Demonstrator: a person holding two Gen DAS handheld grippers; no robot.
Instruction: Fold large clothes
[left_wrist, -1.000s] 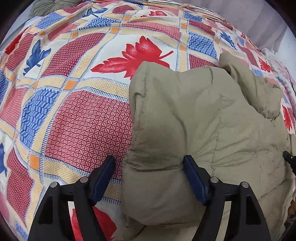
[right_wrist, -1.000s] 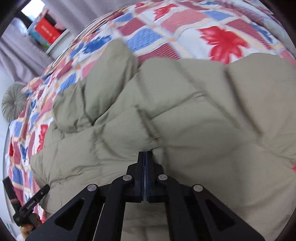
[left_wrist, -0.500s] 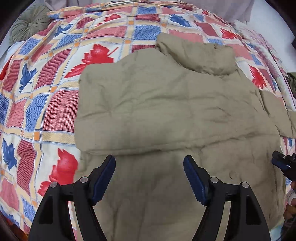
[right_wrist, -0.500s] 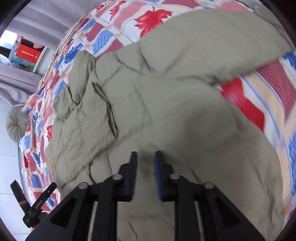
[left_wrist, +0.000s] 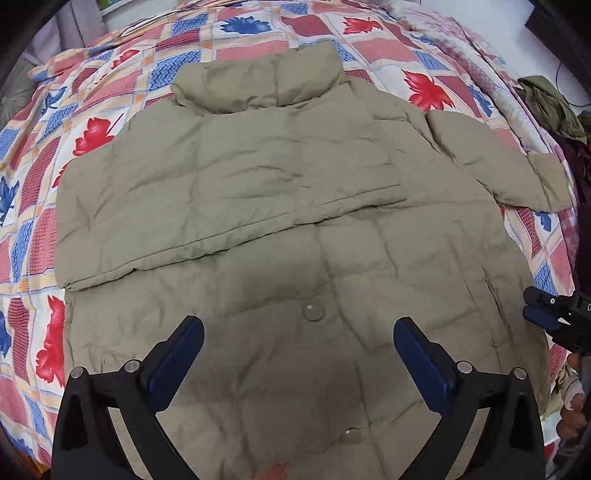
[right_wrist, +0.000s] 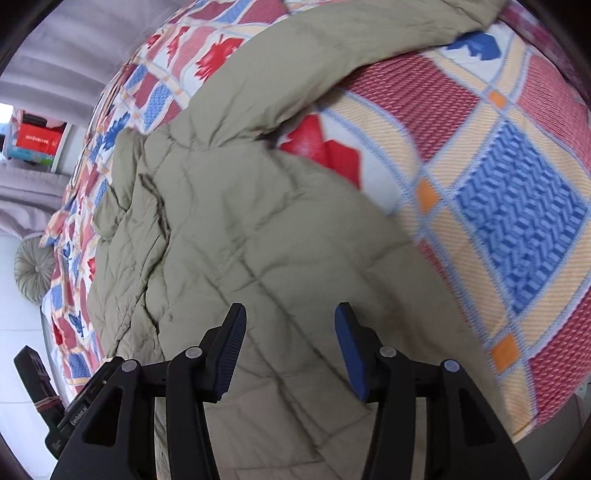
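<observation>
A large khaki puffer jacket (left_wrist: 295, 206) lies flat on a patterned bedspread (left_wrist: 48, 236), collar at the far end. One sleeve is folded across its chest; the other sleeve (left_wrist: 491, 155) sticks out to the right. My left gripper (left_wrist: 298, 332) is open and empty above the jacket's lower part. My right gripper (right_wrist: 290, 325) is open and empty above the jacket (right_wrist: 266, 240) near its right edge; its fingertips (left_wrist: 535, 310) show at the right of the left wrist view.
The bedspread (right_wrist: 498, 192) has red, blue and orange squares with leaf prints. A round grey-green cushion (right_wrist: 33, 267) lies at the bed's far side. Dark green clothes (left_wrist: 550, 107) are heaped off the bed's right. Boxes on a shelf (right_wrist: 35, 142) stand behind.
My right gripper was shut on the jacket and has opened and let go. Both grippers have pulled back, so the whole jacket now shows, with the sleeve folded over its chest.
</observation>
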